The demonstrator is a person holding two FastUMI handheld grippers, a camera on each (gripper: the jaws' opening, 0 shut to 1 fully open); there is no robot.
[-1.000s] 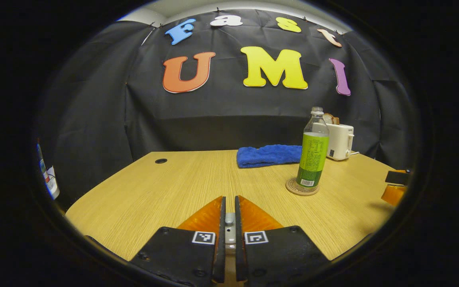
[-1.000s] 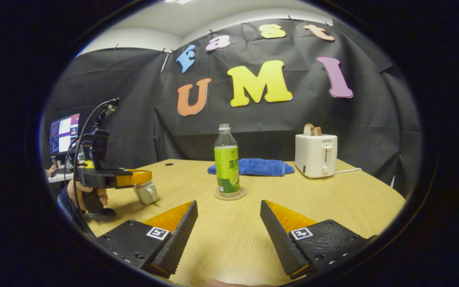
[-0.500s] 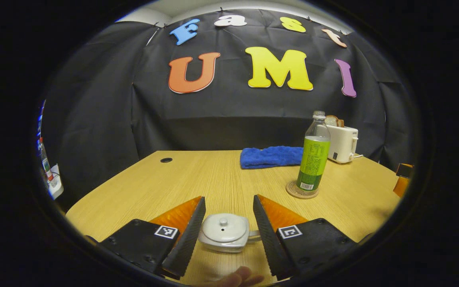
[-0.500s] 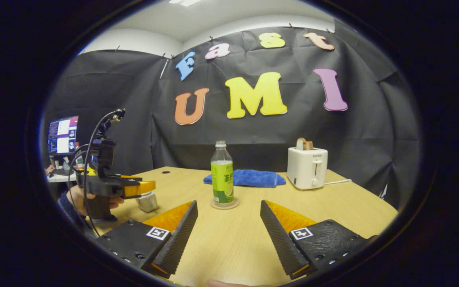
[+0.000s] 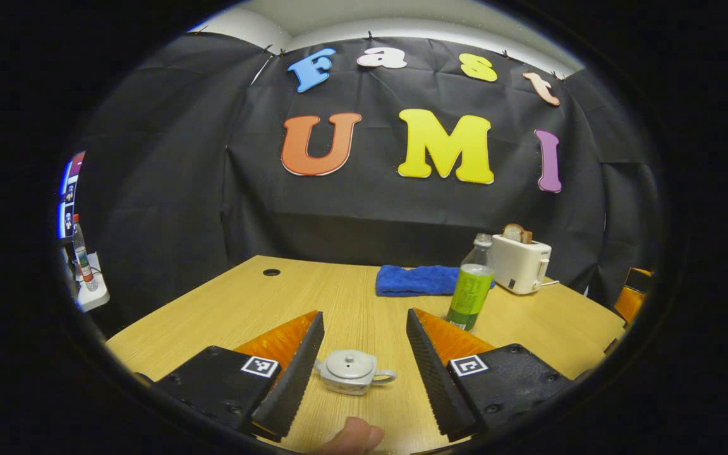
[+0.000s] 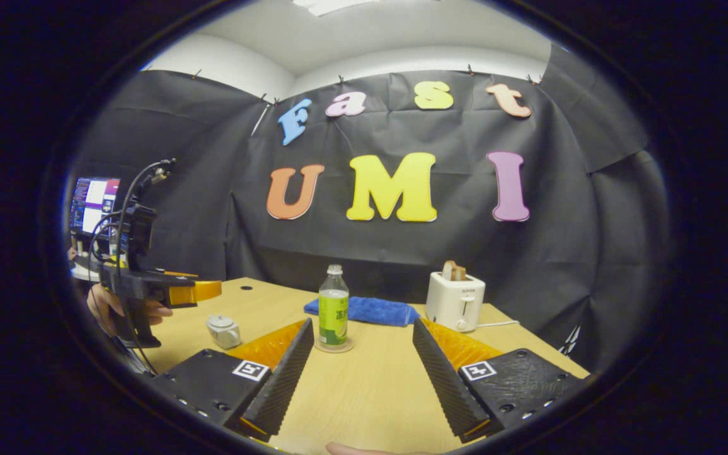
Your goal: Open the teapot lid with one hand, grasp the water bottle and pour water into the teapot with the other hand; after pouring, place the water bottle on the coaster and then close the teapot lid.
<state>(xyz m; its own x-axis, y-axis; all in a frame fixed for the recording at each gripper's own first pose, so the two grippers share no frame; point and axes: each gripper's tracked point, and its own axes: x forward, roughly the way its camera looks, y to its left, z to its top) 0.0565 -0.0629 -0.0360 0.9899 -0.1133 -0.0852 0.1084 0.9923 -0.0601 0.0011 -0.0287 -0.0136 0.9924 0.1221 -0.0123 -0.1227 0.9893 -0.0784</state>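
A small grey teapot (image 5: 351, 373) stands on the wooden table (image 5: 244, 303) with its lid (image 5: 349, 361) on. My left gripper (image 5: 364, 313) hangs open above it, a finger on either side, touching nothing. In the right gripper view the teapot (image 6: 224, 330) sits below that left gripper (image 6: 212, 289), which a hand (image 6: 108, 306) holds. The green-labelled water bottle (image 6: 333, 308) stands upright on its round coaster (image 6: 333, 345). My right gripper (image 6: 362, 323) is open, well short of the bottle. From the left gripper view the bottle (image 5: 470, 287) rises behind the right finger.
A blue towel (image 6: 364, 311) lies at the back of the table and a white toaster (image 6: 455, 300) with bread stands to its right. A lit monitor (image 6: 89, 202) sits at the far left beyond the table. A fingertip (image 5: 351, 436) shows at the bottom edge.
The left gripper, shut a second ago, has opened and then risen and drawn back from the teapot. The right gripper has also lifted and backed away. The bottle has stayed on the coaster.
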